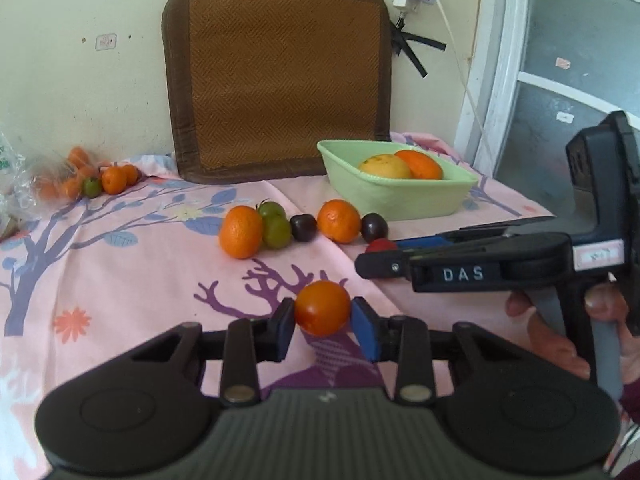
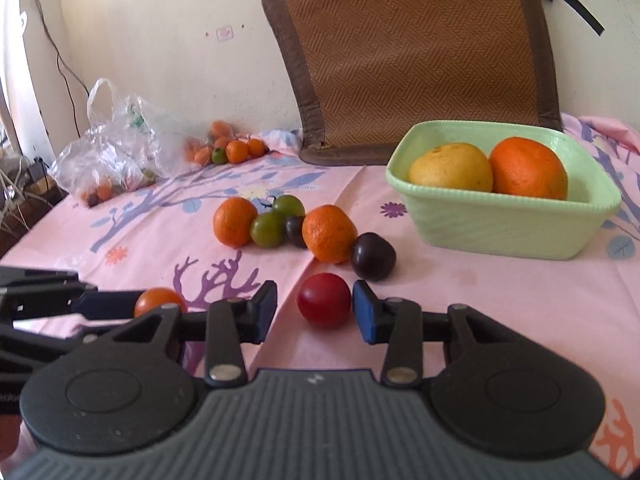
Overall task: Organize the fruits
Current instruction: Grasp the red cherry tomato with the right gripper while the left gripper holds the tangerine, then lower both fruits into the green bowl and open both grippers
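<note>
My left gripper (image 1: 323, 318) is shut on an orange-red tomato (image 1: 322, 307), which also shows in the right wrist view (image 2: 159, 300). My right gripper (image 2: 315, 311) is open around a red tomato (image 2: 324, 300) on the pink cloth; its right pad is close to the fruit, the left pad stands apart. In the left wrist view the right gripper (image 1: 384, 252) reaches in from the right at that red tomato (image 1: 380, 245). A green basket (image 2: 520, 232) holds a yellow fruit (image 2: 452, 168) and an orange (image 2: 528, 168).
A cluster of two oranges (image 2: 234, 221), green tomatoes (image 2: 267, 229) and dark plums (image 2: 373, 256) lies mid-table. A plastic bag (image 2: 112, 140) and small fruits (image 2: 236, 150) sit at the back left. A woven mat (image 2: 412, 52) leans on the wall.
</note>
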Tool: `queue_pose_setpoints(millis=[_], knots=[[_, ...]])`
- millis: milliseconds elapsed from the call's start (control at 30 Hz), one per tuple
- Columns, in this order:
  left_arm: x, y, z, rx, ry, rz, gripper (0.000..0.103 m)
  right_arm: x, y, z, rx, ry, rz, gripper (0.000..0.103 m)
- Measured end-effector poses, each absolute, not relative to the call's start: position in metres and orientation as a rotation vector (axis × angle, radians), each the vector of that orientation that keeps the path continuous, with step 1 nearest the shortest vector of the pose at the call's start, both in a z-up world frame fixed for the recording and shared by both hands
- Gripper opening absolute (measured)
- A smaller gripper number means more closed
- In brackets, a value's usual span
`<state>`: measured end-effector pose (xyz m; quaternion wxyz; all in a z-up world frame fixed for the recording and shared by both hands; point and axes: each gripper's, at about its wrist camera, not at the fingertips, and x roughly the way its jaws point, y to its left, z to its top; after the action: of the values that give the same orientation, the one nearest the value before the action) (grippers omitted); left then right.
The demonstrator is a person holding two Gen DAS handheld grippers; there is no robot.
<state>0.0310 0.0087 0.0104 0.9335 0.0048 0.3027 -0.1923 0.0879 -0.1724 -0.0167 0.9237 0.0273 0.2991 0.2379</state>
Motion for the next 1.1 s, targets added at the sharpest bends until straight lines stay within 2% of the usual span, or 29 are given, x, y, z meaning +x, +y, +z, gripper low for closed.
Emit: queue_pose_setpoints(millis=[67, 267, 633, 933, 1100], knots=[[0.035, 0.006, 0.004, 0.022, 0.636, -0.383, 0.032, 0.086, -0.171, -0.018, 0.033, 0.614, 0.479, 0.031], [0.037, 0.002, -0.002, 0.041, 0.634, -0.366, 0.035, 0.082, -0.170, -0.016, 0.004, 0.588, 0.471, 0.031], [0.048, -0.012, 0.005, 0.001, 0.650, -0.444, 0.031, 0.049, -0.203, -0.010, 0.005, 0.505, 0.392, 0.031], [0.114, -0.080, 0.057, -0.021, 0.538, -0.556, 0.031, 0.084, -0.256, 0.018, 0.039, 0.328, 0.199, 0.031], [0.157, -0.118, 0.057, -0.031, 0.565, -0.580, 0.031, 0.107, -0.268, 0.009, 0.045, 0.323, 0.145, 0.031]])
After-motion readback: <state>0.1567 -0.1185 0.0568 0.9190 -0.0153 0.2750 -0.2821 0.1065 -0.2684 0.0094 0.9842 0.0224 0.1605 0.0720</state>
